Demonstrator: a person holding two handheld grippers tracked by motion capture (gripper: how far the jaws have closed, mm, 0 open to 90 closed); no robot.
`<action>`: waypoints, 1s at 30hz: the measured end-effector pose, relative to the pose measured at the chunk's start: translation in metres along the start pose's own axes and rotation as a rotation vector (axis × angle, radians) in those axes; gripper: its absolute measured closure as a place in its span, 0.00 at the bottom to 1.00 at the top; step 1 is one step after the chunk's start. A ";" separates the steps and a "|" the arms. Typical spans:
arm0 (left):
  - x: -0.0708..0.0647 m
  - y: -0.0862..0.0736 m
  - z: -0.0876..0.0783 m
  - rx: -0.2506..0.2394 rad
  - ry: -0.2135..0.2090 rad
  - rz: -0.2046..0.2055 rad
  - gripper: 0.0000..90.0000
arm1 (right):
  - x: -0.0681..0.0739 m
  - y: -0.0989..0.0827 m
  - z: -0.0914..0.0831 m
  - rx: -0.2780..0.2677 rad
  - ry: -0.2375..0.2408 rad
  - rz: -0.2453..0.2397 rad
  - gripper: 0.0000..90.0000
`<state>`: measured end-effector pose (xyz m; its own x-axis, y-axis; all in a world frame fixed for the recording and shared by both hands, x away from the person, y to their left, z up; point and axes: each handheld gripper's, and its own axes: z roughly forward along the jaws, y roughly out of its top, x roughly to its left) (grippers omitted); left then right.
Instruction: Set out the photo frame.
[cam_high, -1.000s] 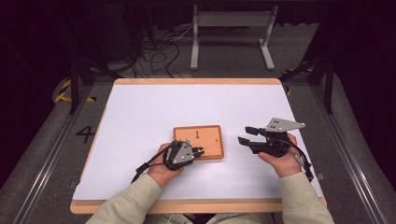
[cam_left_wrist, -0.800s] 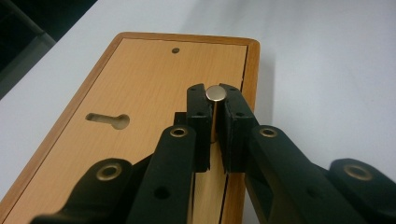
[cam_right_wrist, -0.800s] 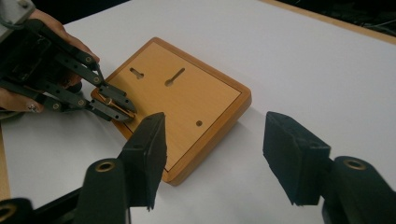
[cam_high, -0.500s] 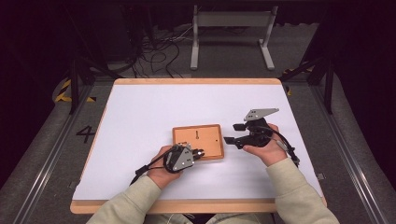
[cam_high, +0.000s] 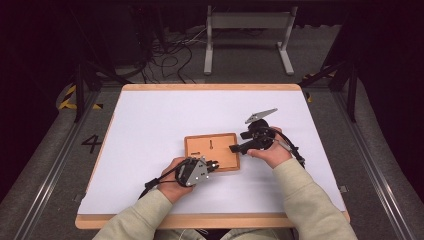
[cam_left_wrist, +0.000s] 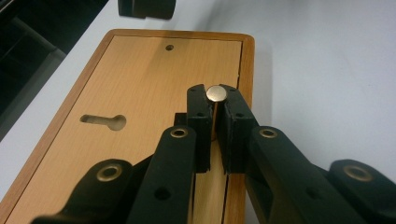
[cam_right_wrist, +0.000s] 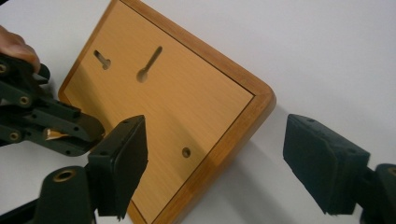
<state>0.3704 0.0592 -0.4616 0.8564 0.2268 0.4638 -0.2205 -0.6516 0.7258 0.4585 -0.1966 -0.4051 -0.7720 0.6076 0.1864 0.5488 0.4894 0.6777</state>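
In the left gripper view, the left gripper (cam_left_wrist: 215, 122) has its two black jaws pressed together on a thin brass pin (cam_left_wrist: 216, 94) with a round, shiny head. The pin stands on the wooden board (cam_left_wrist: 140, 93), close to the board's long edge. This pin is too small to make out in the high view, where the left gripper (cam_high: 212, 165) is at the near edge of the board (cam_high: 211, 151).

In the right gripper view, the right gripper (cam_right_wrist: 215, 163) has its jaws wide apart; they have just been opening, and nothing is pressed between them. One rounded corner of the board (cam_right_wrist: 187, 98) lies between the two matte, square pads, without touching them.

The board is flat, light wood with a darker frame and rounded corners. It has keyhole-shaped slots (cam_right_wrist: 148, 64) and a small round hole (cam_right_wrist: 186, 152), details that are faint from above. It lies in the middle of the smooth white table (cam_high: 165, 115), nearer to the person. In the high view the right gripper (cam_high: 234, 148) reaches the right edge of the board.
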 end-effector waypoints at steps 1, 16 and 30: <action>0.000 0.000 0.000 0.003 0.005 0.007 0.93 | -0.001 0.001 0.003 0.009 0.004 0.006 0.24; -0.003 0.001 -0.001 0.006 0.017 0.042 0.93 | -0.008 0.008 0.036 0.059 0.083 0.051 0.19; -0.002 0.001 -0.001 0.008 0.000 0.025 0.93 | -0.014 0.009 0.054 0.073 0.247 0.117 0.27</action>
<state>0.3675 0.0592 -0.4615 0.8509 0.2104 0.4813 -0.2378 -0.6628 0.7101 0.4914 -0.1671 -0.4402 -0.7518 0.4960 0.4346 0.6537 0.4738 0.5901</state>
